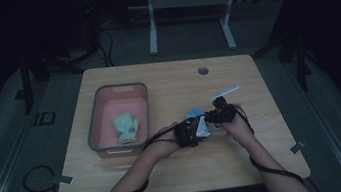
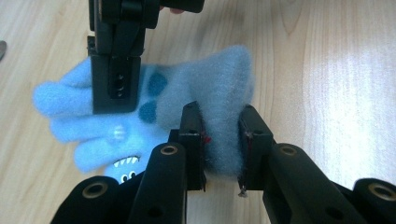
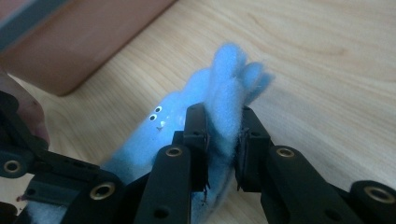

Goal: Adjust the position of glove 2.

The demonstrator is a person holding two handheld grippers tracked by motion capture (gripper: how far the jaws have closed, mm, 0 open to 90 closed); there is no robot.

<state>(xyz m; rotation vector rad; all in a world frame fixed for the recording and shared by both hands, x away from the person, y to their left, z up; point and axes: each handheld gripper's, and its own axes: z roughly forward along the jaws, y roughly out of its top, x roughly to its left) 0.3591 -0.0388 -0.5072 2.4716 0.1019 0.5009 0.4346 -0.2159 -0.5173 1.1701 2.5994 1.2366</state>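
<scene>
Both tools pinch the blue glove [image 2: 205, 93]: left tool [image 2: 222, 140] at its cuff, right tool [image 3: 223, 144] at its fingers, with bare surface [image 1: 247, 151] at the frame's lower middle.

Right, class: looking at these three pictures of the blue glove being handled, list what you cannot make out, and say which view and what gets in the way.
- Blue glove, high view: dim, small, mostly behind the left gripper and right gripper.
- Glove's printed face, left gripper view: cut off behind the left gripper's jaws.
- Glove's cuff end, right gripper view: hidden below the right gripper.
- Green glove in the pink bin: its pattern too small.
</scene>
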